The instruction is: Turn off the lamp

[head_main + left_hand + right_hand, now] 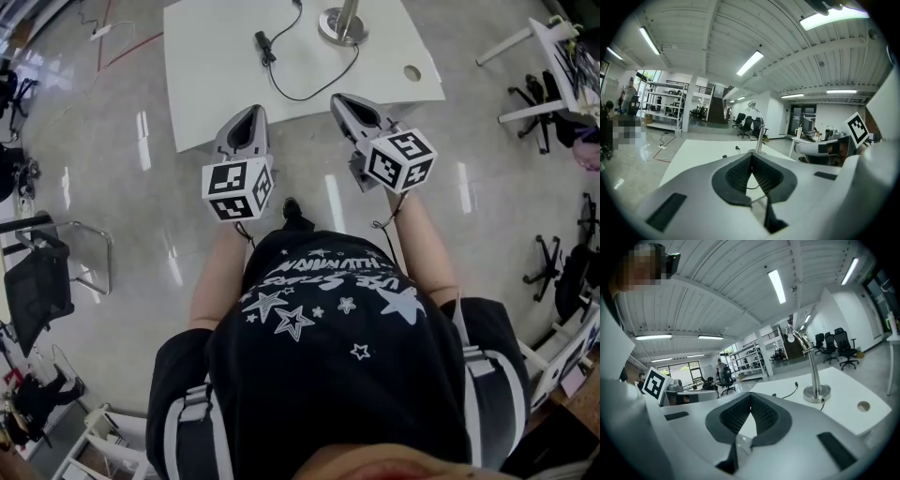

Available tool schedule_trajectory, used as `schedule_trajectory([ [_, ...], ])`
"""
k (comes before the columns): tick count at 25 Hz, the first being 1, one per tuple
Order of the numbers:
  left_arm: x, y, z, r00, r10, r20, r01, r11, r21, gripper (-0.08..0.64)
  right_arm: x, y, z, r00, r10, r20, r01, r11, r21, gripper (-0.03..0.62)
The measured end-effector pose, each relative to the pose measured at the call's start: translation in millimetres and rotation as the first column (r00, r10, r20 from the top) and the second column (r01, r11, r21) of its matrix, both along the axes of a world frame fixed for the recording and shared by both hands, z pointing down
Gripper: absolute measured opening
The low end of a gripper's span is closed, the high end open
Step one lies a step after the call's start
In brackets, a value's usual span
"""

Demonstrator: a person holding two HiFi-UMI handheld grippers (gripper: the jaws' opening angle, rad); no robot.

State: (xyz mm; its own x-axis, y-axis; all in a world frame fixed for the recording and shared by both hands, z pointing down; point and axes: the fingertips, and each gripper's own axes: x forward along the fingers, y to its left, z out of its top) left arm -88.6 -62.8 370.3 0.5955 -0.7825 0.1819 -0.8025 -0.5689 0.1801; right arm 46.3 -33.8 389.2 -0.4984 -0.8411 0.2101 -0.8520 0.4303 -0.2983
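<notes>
Both claws are pressed together and pinching nothing as I am holding the left gripper [248, 120] and the right gripper [345, 103] side by side at the near edge of the white table [216, 84]. The lamp [342, 23] is standing toward the table's far side, ahead of the right gripper, with its black cord [309, 92] trailing across the top.

No word or number could be read with certainty. The person's black shirt [323, 281] carried white lettering among printed stars, upside down in the head view and too warped to spell out. The cubes on the left tool [251, 112] and the right tool [341, 99] bore black-and-white square code markers, with no letters or digits.
</notes>
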Motion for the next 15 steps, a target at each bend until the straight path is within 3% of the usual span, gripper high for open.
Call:
schedule_trajectory([
  [10,-12,-49,9,0.999,0.030,-0.032,-0.030,0.999,-0.020,0.011,-19,-53,0,0.999,0.025,-0.021,-0.025,1.000,-0.012,0.006],
  [15,-16,-68,18,1.000,-0.006,-0.028,0.005,0.999,-0.037,0.011,-14,-80,4,1.000,0.021,-0.012,-0.022,1.000,-0.019,0.006],
])
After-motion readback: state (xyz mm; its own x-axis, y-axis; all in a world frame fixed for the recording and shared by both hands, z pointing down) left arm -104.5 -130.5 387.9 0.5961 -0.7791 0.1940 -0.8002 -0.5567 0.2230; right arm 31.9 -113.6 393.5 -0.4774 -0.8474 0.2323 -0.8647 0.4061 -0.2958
